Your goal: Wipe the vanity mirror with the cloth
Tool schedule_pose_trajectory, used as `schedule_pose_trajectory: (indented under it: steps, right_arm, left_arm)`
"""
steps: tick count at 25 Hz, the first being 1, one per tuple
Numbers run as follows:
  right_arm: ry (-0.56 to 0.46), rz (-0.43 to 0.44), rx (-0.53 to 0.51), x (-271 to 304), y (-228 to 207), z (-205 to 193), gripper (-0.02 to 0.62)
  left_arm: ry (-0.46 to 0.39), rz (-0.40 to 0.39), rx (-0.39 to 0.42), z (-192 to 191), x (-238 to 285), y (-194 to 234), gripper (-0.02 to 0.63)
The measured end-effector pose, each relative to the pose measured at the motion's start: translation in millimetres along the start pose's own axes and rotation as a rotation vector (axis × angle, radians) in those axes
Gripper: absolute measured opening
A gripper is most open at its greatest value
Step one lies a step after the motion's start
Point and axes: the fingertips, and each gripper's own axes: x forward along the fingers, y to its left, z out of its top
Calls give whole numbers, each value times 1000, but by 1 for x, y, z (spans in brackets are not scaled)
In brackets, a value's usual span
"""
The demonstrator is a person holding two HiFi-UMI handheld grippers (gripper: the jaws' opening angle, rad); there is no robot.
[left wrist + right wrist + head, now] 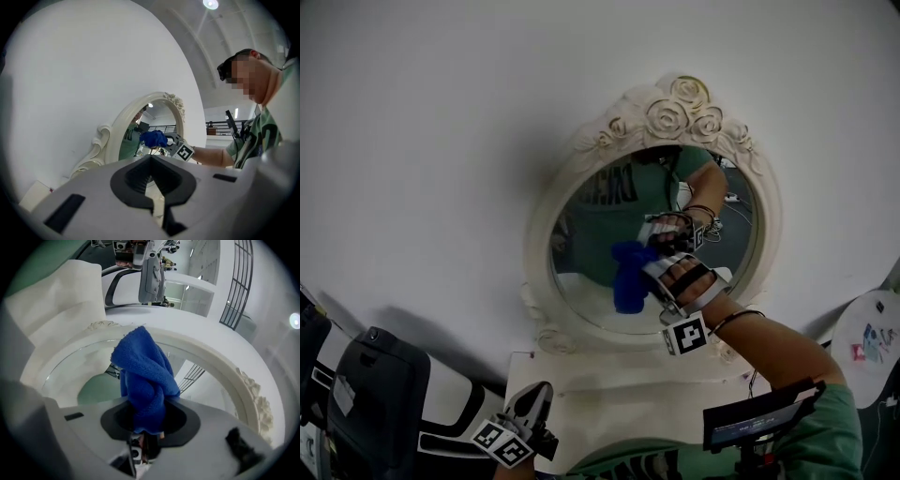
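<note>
An oval vanity mirror with a cream, rose-topped frame [542, 234] stands on a white top against a white wall. My right gripper [652, 272] is shut on a bunched blue cloth [628, 272] and holds it against the lower middle of the glass [600, 211]. In the right gripper view the cloth [145, 376] rises from between the jaws of the right gripper [147, 437], in front of the mirror frame [225, 366]. My left gripper [534, 398] hangs low in front of the top, jaws together and empty. The left gripper view shows the mirror frame [115, 136] and the cloth [153, 138] from the side.
The mirror stands on a white table top [619, 394]. A black seat-like object [375, 394] is at the lower left. A white round panel with stickers [872, 337] is at the right edge. A dark screen device [759, 417] sits near my chest.
</note>
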Motion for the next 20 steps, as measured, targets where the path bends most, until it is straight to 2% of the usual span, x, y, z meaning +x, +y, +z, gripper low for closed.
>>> schedule_pose_trajectory:
  steps: [5, 13, 20]
  right_arm:
    - [123, 29, -5, -43, 25, -76, 106]
    - [391, 122, -11, -113, 63, -197, 107]
    - [503, 205, 33, -120, 65, -204, 106]
  left_arm:
    - [24, -42, -5, -6, 20, -11, 6]
    - [39, -70, -10, -12, 32, -16, 6]
    - [22, -52, -11, -9, 22, -13, 6]
